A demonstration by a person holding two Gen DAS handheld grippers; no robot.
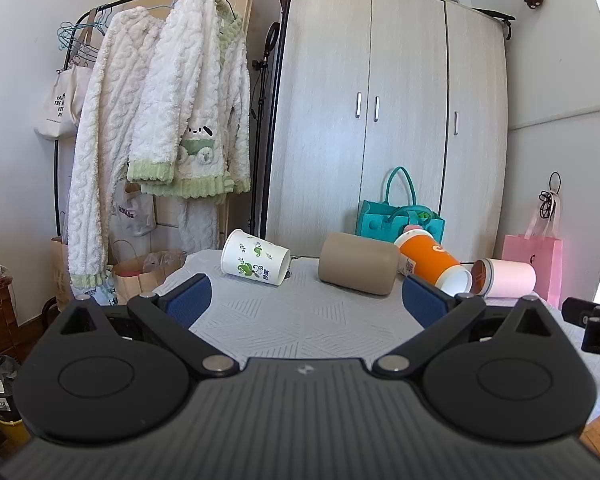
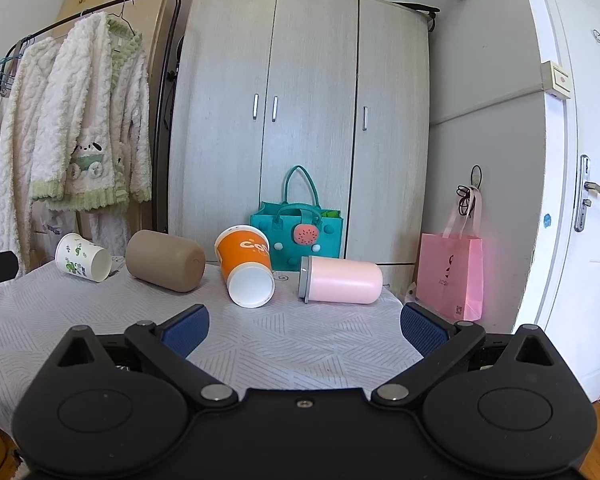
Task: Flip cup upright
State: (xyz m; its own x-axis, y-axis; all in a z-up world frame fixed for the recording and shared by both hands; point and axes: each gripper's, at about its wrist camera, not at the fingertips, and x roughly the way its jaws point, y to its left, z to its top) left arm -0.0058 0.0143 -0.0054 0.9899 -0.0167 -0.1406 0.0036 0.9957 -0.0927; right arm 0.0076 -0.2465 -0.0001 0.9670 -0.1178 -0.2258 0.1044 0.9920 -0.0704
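Several cups lie on their sides along the far edge of a table covered with a pale patterned cloth (image 1: 300, 320). From left: a white paper cup with green leaf print (image 1: 255, 258) (image 2: 83, 257), a tan cup (image 1: 358, 263) (image 2: 165, 260), an orange paper cup (image 1: 434, 261) (image 2: 246, 266) with its mouth toward me, and a pink cup (image 1: 504, 277) (image 2: 342, 282). My left gripper (image 1: 307, 300) is open and empty, short of the tan cup. My right gripper (image 2: 305, 326) is open and empty, short of the orange and pink cups.
A teal felt bag (image 2: 298, 232) stands behind the cups before a wardrobe (image 2: 300, 100). A clothes rack with fluffy robes (image 1: 160, 120) stands at the left. A pink paper bag (image 2: 450, 276) sits on the floor at right, near a door (image 2: 580, 200).
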